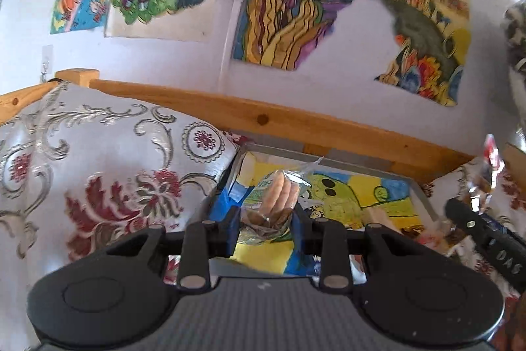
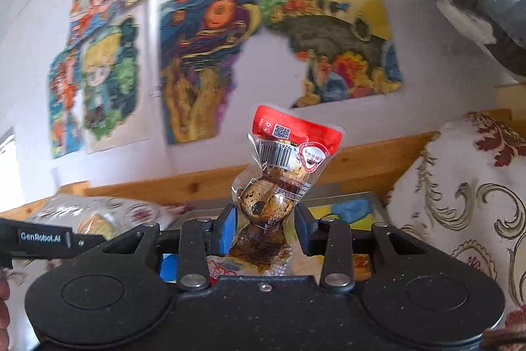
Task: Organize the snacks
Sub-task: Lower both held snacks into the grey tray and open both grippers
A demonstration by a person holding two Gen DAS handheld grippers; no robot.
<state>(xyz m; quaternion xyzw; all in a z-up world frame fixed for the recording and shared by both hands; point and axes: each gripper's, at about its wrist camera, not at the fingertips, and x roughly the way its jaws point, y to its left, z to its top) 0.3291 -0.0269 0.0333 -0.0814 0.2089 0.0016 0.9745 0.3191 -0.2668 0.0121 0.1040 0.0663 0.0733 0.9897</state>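
Left tongs (image 1: 266, 224) pinch clear sausage packet (image 1: 279, 196), held above grey tray (image 1: 424, 196) ahead. Right tongs (image 2: 264, 227) pinch red-topped quail-egg pouch (image 2: 282, 163), tray beyond. Neither snack placed; both drops remain.

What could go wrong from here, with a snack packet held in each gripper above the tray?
The left gripper pinches only the lower end of its clear sausage packet; the slick film might slide out. The right gripper holds the egg packet low down, and the red-topped end stands high above the fingers, so it may tip or swing. Both hover close together near the tray, so the grippers might bump.
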